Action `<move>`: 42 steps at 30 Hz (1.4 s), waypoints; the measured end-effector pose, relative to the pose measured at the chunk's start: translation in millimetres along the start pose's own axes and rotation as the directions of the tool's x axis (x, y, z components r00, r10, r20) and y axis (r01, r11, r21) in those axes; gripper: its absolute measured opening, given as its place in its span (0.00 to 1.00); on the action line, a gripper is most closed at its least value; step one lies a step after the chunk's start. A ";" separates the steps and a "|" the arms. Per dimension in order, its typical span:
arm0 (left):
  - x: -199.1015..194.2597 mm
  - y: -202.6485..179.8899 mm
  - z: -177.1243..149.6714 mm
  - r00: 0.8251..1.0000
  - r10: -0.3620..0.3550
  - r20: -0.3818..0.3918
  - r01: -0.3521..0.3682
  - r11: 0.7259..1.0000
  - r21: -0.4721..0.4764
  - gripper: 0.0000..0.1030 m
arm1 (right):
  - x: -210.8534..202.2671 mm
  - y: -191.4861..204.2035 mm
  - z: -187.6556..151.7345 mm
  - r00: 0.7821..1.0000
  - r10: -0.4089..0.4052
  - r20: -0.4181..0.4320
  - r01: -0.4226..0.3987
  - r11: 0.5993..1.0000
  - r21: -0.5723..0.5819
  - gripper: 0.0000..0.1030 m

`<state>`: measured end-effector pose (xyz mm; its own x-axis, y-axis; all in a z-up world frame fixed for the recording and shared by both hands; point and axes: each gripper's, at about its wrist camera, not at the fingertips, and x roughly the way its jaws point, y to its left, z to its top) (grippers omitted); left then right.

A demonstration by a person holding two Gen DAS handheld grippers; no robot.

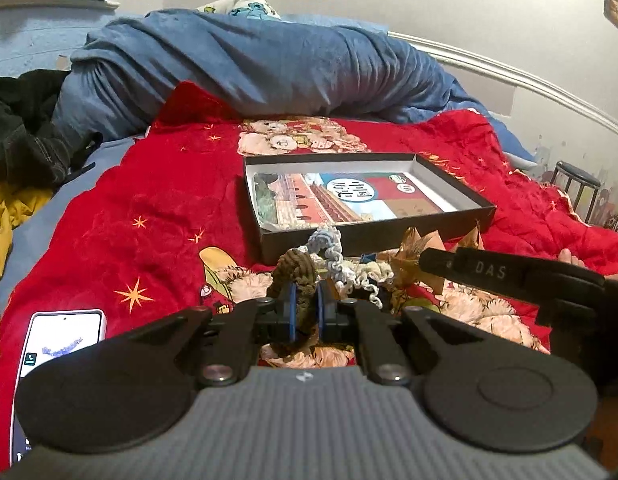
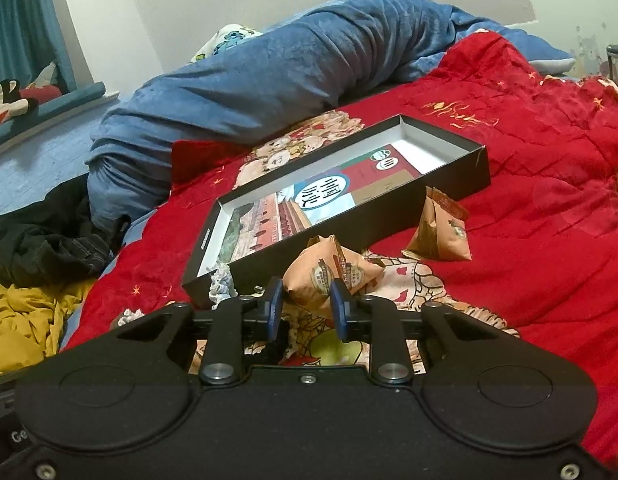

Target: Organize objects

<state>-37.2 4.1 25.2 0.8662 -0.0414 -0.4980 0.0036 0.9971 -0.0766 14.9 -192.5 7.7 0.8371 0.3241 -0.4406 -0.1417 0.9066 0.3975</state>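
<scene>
A black open box (image 1: 461, 220) with a printed card inside lies on the red blanket; it also shows in the right wrist view (image 2: 441, 188). My left gripper (image 1: 307, 312) is shut on a brown crocheted scrunchie (image 1: 295, 272). A blue-grey scrunchie (image 1: 329, 246) and a cream one (image 1: 373, 276) lie just ahead by the box front. My right gripper (image 2: 305, 306) is open, its fingers on either side of an orange snack packet (image 2: 329, 276), apart from it. A second orange packet (image 2: 441, 228) lies to the right, against the box wall. The right gripper's body shows in the left wrist view (image 1: 509, 276).
A phone (image 1: 61, 340) lies on the blanket at the left. A rolled blue duvet (image 1: 249, 64) lies behind the box. Dark and yellow clothes (image 2: 37, 280) pile at the left. A stool (image 1: 577, 188) stands beside the bed on the right.
</scene>
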 end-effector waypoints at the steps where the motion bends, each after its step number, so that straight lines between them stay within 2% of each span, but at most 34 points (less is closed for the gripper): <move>1: -0.1 0.9 0.8 1.000 0.000 0.005 0.000 1.000 -0.004 0.12 | -1.1 -0.1 0.4 1.000 0.002 0.002 -0.002 1.000 0.004 0.24; 7: -3.6 8.4 7.8 0.999 0.000 0.041 0.001 1.000 -0.029 0.12 | -10.5 5.4 10.3 0.999 0.014 0.034 -0.013 1.000 -0.007 0.23; 8: -4.4 9.8 8.9 0.999 -0.003 0.048 0.004 0.999 -0.035 0.12 | -12.5 6.9 12.3 0.999 0.019 0.041 -0.018 1.000 -0.009 0.14; 9: -5.7 11.0 10.2 0.998 -0.004 0.058 0.006 0.999 -0.038 0.12 | -13.9 8.6 14.5 0.999 0.023 0.045 -0.022 1.000 -0.010 0.11; 14: -11.0 12.9 14.4 0.995 -0.019 0.099 0.022 0.999 -0.035 0.12 | -15.6 14.1 18.9 0.999 0.029 0.044 -0.028 0.999 -0.025 0.11; 17: -10.7 12.4 14.6 0.995 -0.026 0.092 0.030 0.999 -0.040 0.12 | -11.0 15.2 15.5 0.999 0.023 0.026 -0.023 0.999 -0.023 0.11; 22: -6.6 8.5 10.2 0.997 -0.042 0.060 0.044 0.999 -0.026 0.12 | -5.0 20.2 11.4 1.000 0.001 -0.011 -0.002 0.998 -0.069 0.21; 24: -3.2 6.9 8.4 0.998 -0.034 0.050 0.035 0.999 -0.017 0.12 | -3.6 22.0 10.0 1.000 -0.025 -0.016 0.024 0.996 -0.087 0.40; 25: -2.1 6.5 7.7 0.999 -0.032 0.044 0.033 0.999 -0.016 0.12 | -2.4 21.5 9.0 0.999 -0.029 -0.019 0.027 0.996 -0.087 0.42; 29: 3.3 9.1 6.2 1.000 -0.024 0.015 0.025 0.999 -0.027 0.12 | 6.2 19.8 2.0 0.996 -0.058 -0.068 0.051 0.993 -0.106 0.44; 36: 8.3 10.7 5.1 1.000 -0.029 -0.008 0.029 0.999 -0.028 0.12 | 27.2 8.7 -9.0 0.986 -0.085 -0.141 0.075 0.995 -0.073 0.46; 42: 5.8 12.2 7.3 0.999 -0.041 0.011 0.041 0.999 -0.026 0.12 | 35.9 5.8 -13.4 0.983 -0.095 -0.156 0.087 0.995 -0.058 0.45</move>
<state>-28.4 16.5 27.7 0.8710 -0.0812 -0.4845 0.0261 0.9925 -0.1195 37.0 -172.0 -16.6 0.7542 0.2749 -0.5963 -0.0991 0.9454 0.3105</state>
